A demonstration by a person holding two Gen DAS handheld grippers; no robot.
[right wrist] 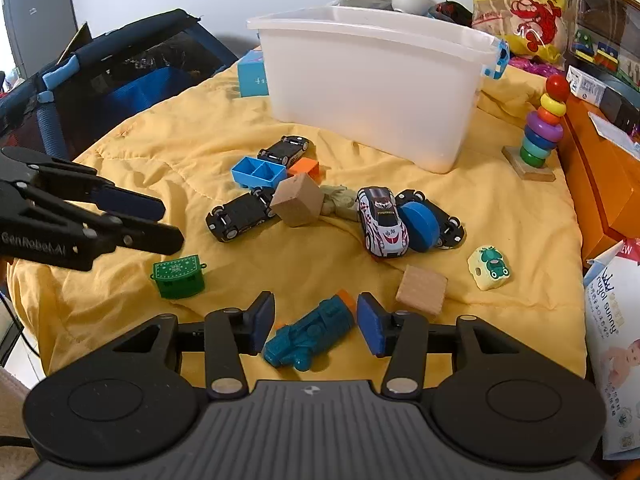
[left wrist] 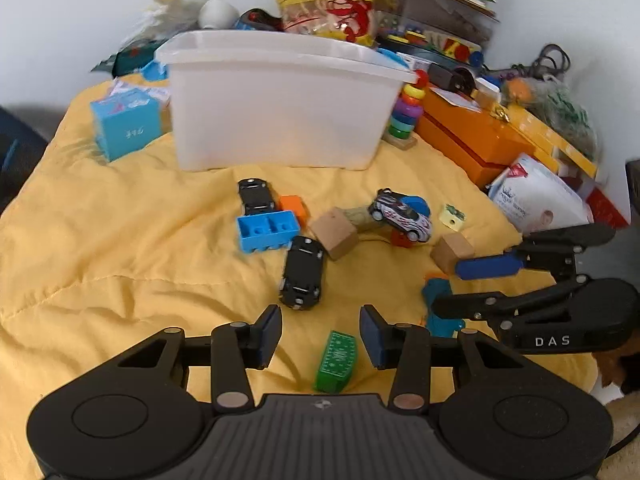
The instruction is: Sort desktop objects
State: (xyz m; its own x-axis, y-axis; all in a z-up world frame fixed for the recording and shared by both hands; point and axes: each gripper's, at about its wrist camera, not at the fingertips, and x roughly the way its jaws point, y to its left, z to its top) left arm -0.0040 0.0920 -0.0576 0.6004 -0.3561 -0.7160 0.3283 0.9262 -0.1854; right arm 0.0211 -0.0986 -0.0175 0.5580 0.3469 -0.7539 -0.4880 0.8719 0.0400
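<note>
Both claws stand open with nothing between their blue pads. Left claw (left wrist: 320, 336) hangs over a small green chest (left wrist: 336, 361) with a pale dotted pattern on its lid, which lies on the yellow quilt (left wrist: 120, 248) below the gap between the fingers. Right claw (right wrist: 316, 328) sits over a teal toy vehicle (right wrist: 310, 336) with an orange tip, lying slantwise between the fingers without touching the pads as far as can be seen.

Writing shows in a few places. "DAS" is printed in white on the side of the right claw as seen from the left wrist, and "GenRobot.AI" on the side of the left claw as seen from the right wrist. A yellow snack bag (left wrist: 326, 4) behind the white bin (left wrist: 280, 100) carries black characters and a red lobster drawing. The white packet (right wrist: 616, 344) at the right edge reads "sunny" in blue, beside other lettering too small to read.

Loose toys lie in front of the bin: two black cars (right wrist: 240, 216) on their roofs, a blue brick (right wrist: 258, 172), an orange brick (right wrist: 305, 168), a white race car (right wrist: 382, 222) leaning on a blue disc (right wrist: 420, 220), two wooden cubes (right wrist: 297, 200), and a pale yellow frog eraser (right wrist: 490, 267). A ring stacker (right wrist: 542, 132) stands upright to the right of the bin.
</note>
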